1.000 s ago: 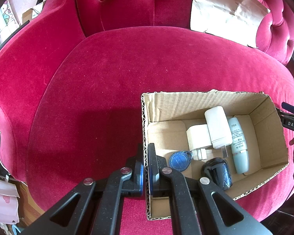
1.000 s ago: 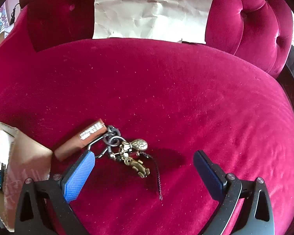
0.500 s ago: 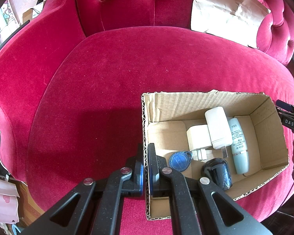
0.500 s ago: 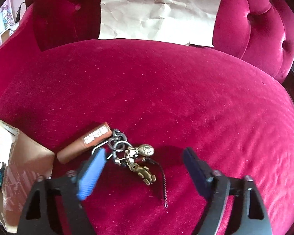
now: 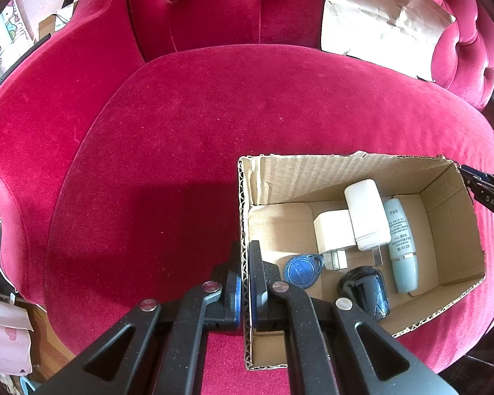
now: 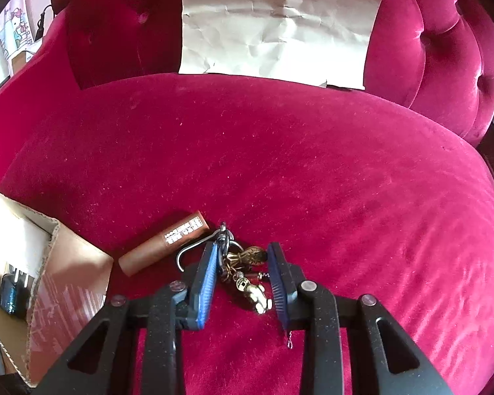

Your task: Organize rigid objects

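Note:
A cardboard box (image 5: 451, 217) sits on the red velvet seat (image 5: 214, 125). My left gripper (image 5: 245, 256) is shut on the box's left wall. In the box lie two white chargers (image 5: 365, 217), a pale blue tube (image 5: 403, 250), a blue key fob (image 5: 301, 271) and a dark round object (image 5: 364, 291). My right gripper (image 6: 243, 263) stands with its jaws partly closed around a brass keychain bunch (image 6: 247, 276) on the seat, not clamped. A brown tube (image 6: 163, 247) lies just left of the keys. The box edge (image 6: 69, 263) shows at the left.
A creased sheet of pale paper (image 6: 276, 23) leans on the tufted backrest. The sofa arm (image 5: 42, 115) rises at the left. Clutter and a floor edge (image 5: 3, 329) lie beyond the seat's left side. The right gripper's tip (image 5: 487, 191) shows past the box's right wall.
My right gripper has moved forward over the keychain and its jaws have narrowed around it. My left gripper and the box have not moved.

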Tool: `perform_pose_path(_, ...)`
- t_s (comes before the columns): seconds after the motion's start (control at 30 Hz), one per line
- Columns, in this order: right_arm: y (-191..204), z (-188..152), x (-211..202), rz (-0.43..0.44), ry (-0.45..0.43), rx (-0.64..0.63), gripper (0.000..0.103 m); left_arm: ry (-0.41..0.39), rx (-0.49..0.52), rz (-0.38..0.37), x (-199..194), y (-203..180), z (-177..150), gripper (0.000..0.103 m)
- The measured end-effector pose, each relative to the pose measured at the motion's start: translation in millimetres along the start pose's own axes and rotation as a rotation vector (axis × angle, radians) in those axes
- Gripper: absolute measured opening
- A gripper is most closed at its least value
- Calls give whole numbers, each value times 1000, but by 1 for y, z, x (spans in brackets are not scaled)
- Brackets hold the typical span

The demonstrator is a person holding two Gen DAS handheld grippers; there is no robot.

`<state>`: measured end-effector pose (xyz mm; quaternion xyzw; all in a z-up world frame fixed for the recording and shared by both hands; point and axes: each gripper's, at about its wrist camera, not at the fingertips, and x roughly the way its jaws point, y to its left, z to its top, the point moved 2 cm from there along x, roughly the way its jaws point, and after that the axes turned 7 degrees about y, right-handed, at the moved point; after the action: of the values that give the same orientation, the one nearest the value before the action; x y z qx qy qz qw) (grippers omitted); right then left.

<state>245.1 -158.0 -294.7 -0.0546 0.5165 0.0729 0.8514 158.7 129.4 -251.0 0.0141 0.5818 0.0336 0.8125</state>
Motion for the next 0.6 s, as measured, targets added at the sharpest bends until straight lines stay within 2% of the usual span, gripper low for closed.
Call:
perform_pose_path(0.53,-4,1,-45,-10,-56,22,32,0,-1,0,0,0,0,3)
perform_pose_path(0.6,-3,3,-51,-11,-67,21,22,0,-1,0,0,-1,0,3)
